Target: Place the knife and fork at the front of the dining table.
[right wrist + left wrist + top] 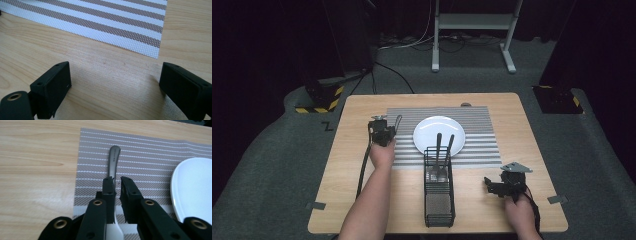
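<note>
Steel knife [113, 161] pinched in left tongs [117, 185], over striped placemat [150, 157]

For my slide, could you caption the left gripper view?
Left gripper holding a utensil over the striped placemat.

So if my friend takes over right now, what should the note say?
Left gripper: jaws nearly shut around a metal utensil, its handle over the striped placemat, left of the white plate.
Right gripper: jaws wide open, holding nothing, above bare table.
Done: one utensil out of the wire caddy.
Left: two utensils stand in the caddy, probably to be laid out too.
</note>
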Available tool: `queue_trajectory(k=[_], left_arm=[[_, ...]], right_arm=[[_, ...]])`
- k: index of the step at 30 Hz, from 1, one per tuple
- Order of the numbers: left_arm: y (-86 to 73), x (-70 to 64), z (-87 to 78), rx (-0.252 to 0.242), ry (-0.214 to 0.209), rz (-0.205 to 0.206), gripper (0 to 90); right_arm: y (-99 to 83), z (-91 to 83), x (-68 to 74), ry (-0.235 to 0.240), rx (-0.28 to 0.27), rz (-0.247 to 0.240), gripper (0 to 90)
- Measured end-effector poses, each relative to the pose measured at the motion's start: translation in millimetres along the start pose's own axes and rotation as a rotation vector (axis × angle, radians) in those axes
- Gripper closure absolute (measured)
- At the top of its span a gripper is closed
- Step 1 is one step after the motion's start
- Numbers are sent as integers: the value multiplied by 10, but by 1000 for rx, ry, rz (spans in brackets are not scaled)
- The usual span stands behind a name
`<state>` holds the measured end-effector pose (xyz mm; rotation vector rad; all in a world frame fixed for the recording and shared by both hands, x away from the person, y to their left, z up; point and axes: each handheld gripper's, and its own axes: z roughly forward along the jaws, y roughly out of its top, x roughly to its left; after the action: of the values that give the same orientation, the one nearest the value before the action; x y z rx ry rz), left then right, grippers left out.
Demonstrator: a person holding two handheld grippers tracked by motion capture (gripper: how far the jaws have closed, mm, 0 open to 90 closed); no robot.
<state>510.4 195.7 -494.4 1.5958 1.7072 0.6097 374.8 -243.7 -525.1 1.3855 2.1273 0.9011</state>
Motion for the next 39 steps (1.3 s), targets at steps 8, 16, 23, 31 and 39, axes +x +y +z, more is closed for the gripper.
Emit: queue_trajectory(k=[8,16,23,31,39], left_arm=[[-218,102,-195,-10,19,52,839],[-373,185,-292,14,46,85,854],[-559,93,-365,42,70,143,834],[-614,92,-364,56,98,152,825],[-659,-31,-387,63,64,188,816]], right_arm=[[5,5,1,3,1,-2,101],[7,7,1,3,1,-1,101],[9,9,1,5,1,-2,101],[9,9,1,5,1,-2,101],[9,9,1,5,1,-2,101]])
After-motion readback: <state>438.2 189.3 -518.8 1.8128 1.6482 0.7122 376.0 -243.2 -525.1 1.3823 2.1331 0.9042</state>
